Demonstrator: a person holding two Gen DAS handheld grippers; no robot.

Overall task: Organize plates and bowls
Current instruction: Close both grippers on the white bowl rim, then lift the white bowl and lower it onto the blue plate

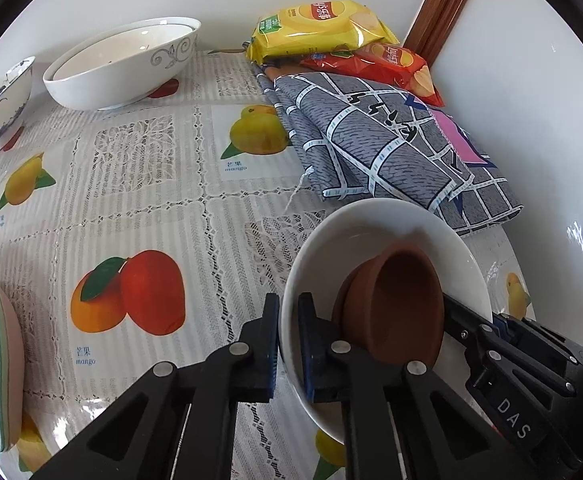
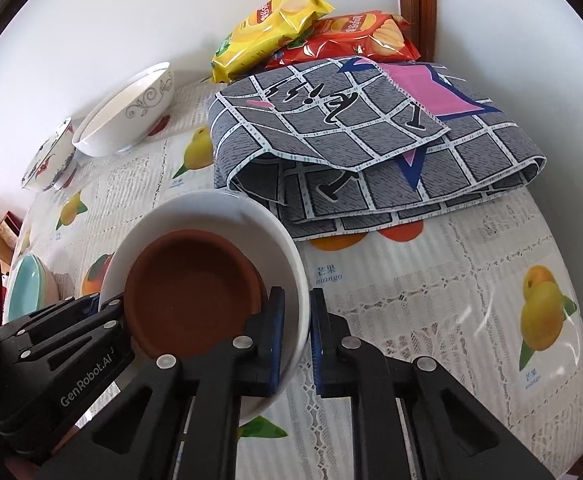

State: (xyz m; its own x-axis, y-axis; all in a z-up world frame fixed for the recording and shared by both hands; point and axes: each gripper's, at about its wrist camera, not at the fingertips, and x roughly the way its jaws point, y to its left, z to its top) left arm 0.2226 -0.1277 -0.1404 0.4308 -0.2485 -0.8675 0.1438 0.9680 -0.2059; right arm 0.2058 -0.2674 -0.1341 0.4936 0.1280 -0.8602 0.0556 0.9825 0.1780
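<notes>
Now, left gripper [image 1: 288, 344]: pinching the white bowl's [image 1: 371, 224] rim at its 9 o'clock.
Brown dish [image 1: 395, 300]: tilted inside that bowl.
Right gripper [image 2: 296, 336]: pinching the rim at 3 o'clock.

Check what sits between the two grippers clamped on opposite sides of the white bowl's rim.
A brown clay dish lies inside the white bowl, between the left gripper and the right gripper; the right wrist view shows it best.

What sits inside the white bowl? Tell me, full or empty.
Not empty: the white bowl holds a brown clay dish, itself empty and tilted against the bowl's wall.
</notes>
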